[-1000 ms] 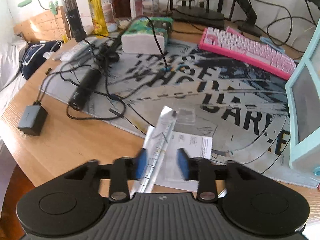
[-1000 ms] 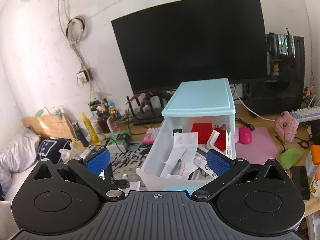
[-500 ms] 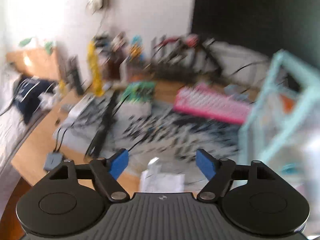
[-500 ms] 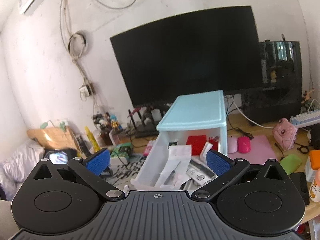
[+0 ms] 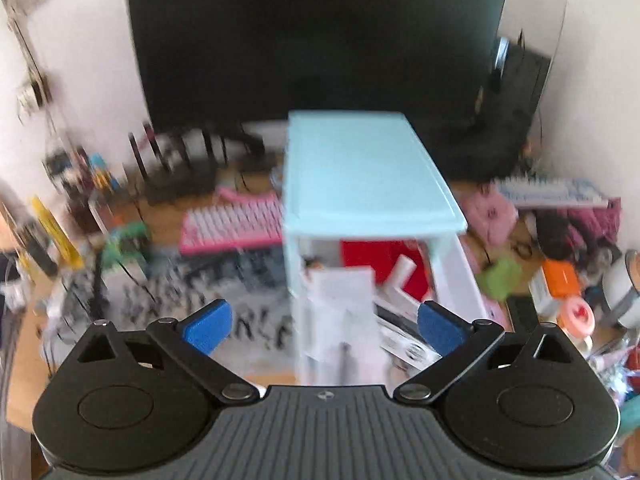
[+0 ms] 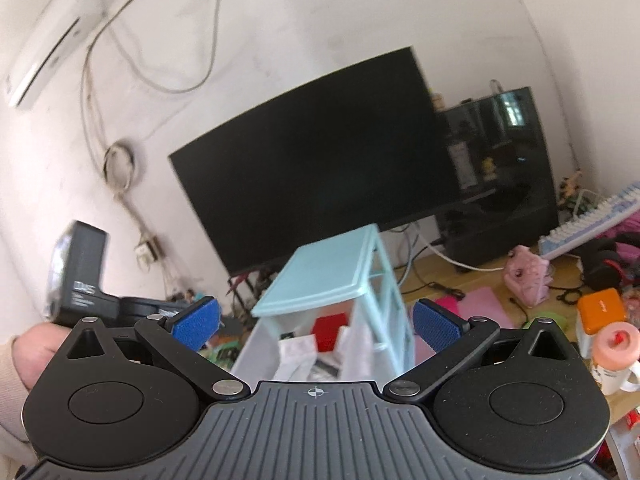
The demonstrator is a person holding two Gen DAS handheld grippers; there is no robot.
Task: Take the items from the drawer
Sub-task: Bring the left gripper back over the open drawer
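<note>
A light blue drawer unit (image 5: 360, 168) stands on the desk with its white top drawer (image 5: 460, 276) pulled out. Inside lie a white paper packet (image 5: 344, 300), a red box (image 5: 376, 256) and other small packs. My left gripper (image 5: 324, 326) hovers above the drawer's front; its jaws are opening wide and hold nothing. In the right wrist view the same unit (image 6: 332, 276) and the paper packet (image 6: 296, 356) appear lower and farther off. My right gripper (image 6: 316, 324) is open and empty. The left gripper's body (image 6: 80, 276), held by a hand (image 6: 36, 356), shows at the left.
A large black monitor (image 6: 320, 176) stands behind the unit. A pink keyboard (image 5: 236, 224) and cluttered bottles lie to the left. To the right are a pink mat (image 6: 480, 304), an orange box (image 6: 600, 308), a green object (image 5: 500, 276) and a second keyboard (image 6: 584, 224).
The left gripper left a white packet on the desk mat, rose and swung right toward the drawer unit, its jaws widening. The right gripper drew back and tilted, so the unit looks smaller.
</note>
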